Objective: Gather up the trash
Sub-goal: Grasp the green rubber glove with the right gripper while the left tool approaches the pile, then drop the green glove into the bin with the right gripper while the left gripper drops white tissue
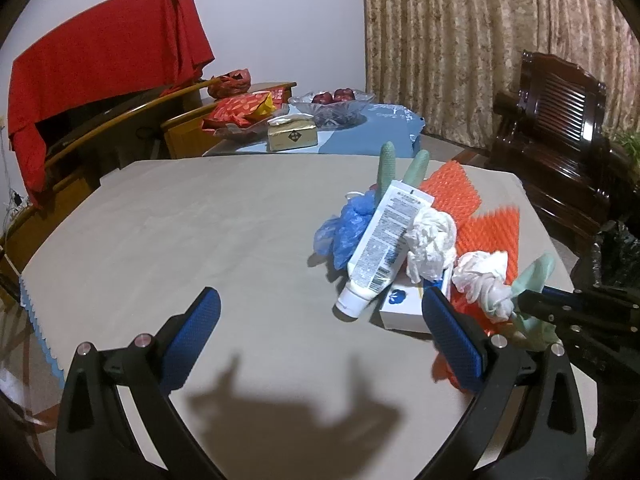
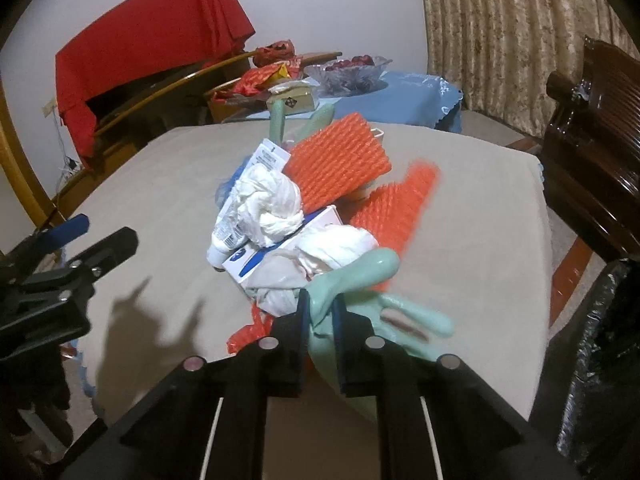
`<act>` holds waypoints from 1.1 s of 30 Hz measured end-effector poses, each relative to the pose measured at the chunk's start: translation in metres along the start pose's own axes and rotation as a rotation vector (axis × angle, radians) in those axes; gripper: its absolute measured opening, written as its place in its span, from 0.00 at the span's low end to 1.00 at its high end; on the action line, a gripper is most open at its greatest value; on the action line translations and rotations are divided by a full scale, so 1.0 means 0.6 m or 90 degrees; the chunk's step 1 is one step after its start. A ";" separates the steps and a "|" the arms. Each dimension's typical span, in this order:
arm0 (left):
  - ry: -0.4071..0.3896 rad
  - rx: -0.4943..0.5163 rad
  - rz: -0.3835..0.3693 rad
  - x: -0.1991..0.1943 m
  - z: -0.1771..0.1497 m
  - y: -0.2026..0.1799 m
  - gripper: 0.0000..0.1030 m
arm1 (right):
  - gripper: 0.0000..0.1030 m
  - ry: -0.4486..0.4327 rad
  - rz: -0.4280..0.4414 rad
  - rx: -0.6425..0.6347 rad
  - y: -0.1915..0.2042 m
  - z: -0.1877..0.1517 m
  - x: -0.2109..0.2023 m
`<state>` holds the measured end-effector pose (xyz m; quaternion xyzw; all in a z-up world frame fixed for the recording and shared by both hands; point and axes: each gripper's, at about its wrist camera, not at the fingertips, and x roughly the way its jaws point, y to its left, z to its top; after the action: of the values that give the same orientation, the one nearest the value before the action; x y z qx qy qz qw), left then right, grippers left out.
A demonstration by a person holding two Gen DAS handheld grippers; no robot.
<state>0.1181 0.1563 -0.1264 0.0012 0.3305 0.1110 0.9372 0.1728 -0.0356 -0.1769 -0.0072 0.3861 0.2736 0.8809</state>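
Right wrist view: right gripper (image 2: 320, 312) clenched on mint rubber glove (image 2: 352, 276).
Left gripper (image 1: 320, 320): released, near trash pile's left.

Home living room. Floor-length patterned curtain (image 1: 500, 48) over the back wall, dark carved wooden armchair (image 1: 560, 128) just beside it. Low side table with blue cloth (image 1: 372, 132) in front of the curtain carries a glass fruit bowl (image 1: 332, 108) with red apples, a tissue pack (image 1: 292, 136) and red snack bags (image 1: 240, 110). Wooden cabinet (image 1: 120, 128) left of the curtain, draped with red cloth (image 1: 108, 64). Beige-covered worktop (image 1: 200, 240) nearest the camera.
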 end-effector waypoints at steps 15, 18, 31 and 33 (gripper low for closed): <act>0.007 0.031 -0.061 -0.012 -0.025 -0.073 0.84 | 0.09 -0.029 -0.062 0.044 -0.046 -0.036 -0.099; 0.013 0.043 -0.082 -0.006 -0.034 -0.097 0.80 | 0.09 -0.028 -0.072 0.061 -0.064 -0.048 -0.104; -0.001 0.063 -0.122 0.051 0.002 -0.180 0.76 | 0.09 -0.046 -0.097 0.080 -0.109 -0.034 -0.102; 0.005 0.068 -0.122 0.067 0.006 -0.195 0.76 | 0.09 -0.049 -0.101 0.079 -0.114 -0.030 -0.100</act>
<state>0.1748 0.0511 -0.1574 0.0189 0.3380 0.0032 0.9409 0.1612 -0.1263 -0.1622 0.0273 0.3660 0.1790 0.9128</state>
